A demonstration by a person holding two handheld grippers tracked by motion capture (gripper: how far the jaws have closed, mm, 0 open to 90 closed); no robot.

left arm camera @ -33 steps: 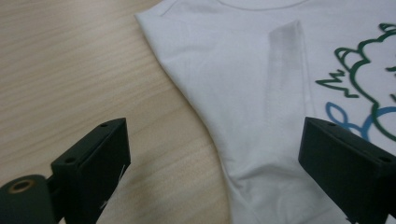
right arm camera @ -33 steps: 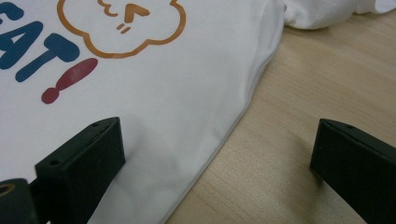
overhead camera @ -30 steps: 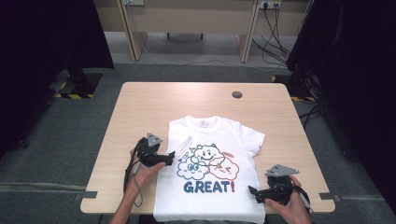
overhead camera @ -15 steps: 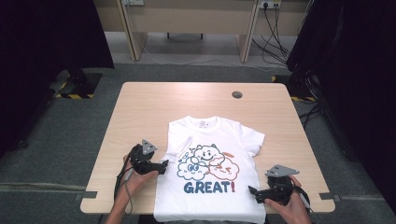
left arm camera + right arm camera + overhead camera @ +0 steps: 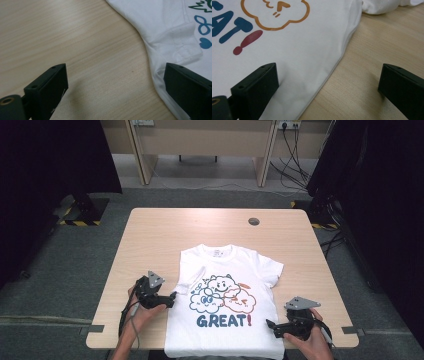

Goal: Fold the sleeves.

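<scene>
- White T-shirt (image 5: 227, 300) lies flat, print up, on the near half of the wooden table (image 5: 160, 235), its hem at the table's near edge.
- Your left gripper (image 5: 172, 299) sits at the shirt's left edge; your right gripper (image 5: 270, 326) sits at the lower right edge.
- From the high view you can read the full blue word "GREAT" with a red exclamation mark, under cartoon clouds.
- Left gripper view: jaws spread wide, one over bare wood, the other over the shirt's side seam below the folded sleeve (image 5: 185, 42). Nothing is pinched.
- Right gripper view: jaws spread wide astride the shirt's edge, one over cloth, one over wood. You can read the letters "AT" and the exclamation mark (image 5: 247, 42).
</scene>
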